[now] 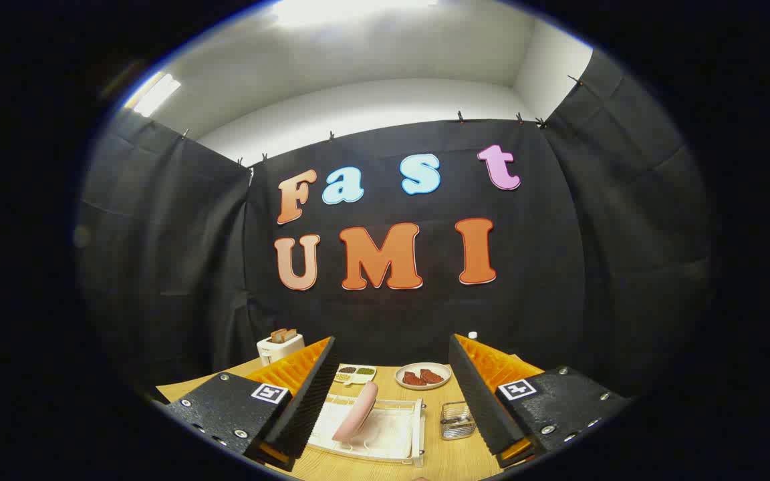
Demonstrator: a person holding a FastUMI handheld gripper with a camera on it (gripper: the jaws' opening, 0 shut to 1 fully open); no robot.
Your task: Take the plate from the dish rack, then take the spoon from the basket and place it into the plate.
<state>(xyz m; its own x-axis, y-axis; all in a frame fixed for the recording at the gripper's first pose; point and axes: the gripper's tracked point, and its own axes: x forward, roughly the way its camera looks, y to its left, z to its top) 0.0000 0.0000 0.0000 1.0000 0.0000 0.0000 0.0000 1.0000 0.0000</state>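
Between the two fingers, low on the wooden table [438, 461], stands the white dish rack [385, 431], and in it the pink plate [356, 412] rests on edge, leaning with its top tipped away toward the right. In the gripper view the gripper [392, 394] hangs above the table with its fingers spread wide apart and nothing between them but air; neither finger touches the plate or the rack. The plate lies ahead of and below the fingers, nearer the left finger than the right, close beside that finger's inner face. Its long axis runs from low and near to high and far, so its thin rim faces roughly toward the camera. That is the relation the coming move seems to hinge on: to close on the rim, the fingers would have to drop down and forward and straddle the plate across its thickness.

Just right of the rack, near the inner face of the right finger, sits a small wire basket [457, 421]; whether the spoon is inside is too small to tell. Beyond the rack lie a white dish [423, 376] holding reddish pieces and a divided tray [354, 374] with dark fillings, and further left a toaster [280, 346] with slices in it. By the look of things the task has not yet begun: the plate is still in the rack.
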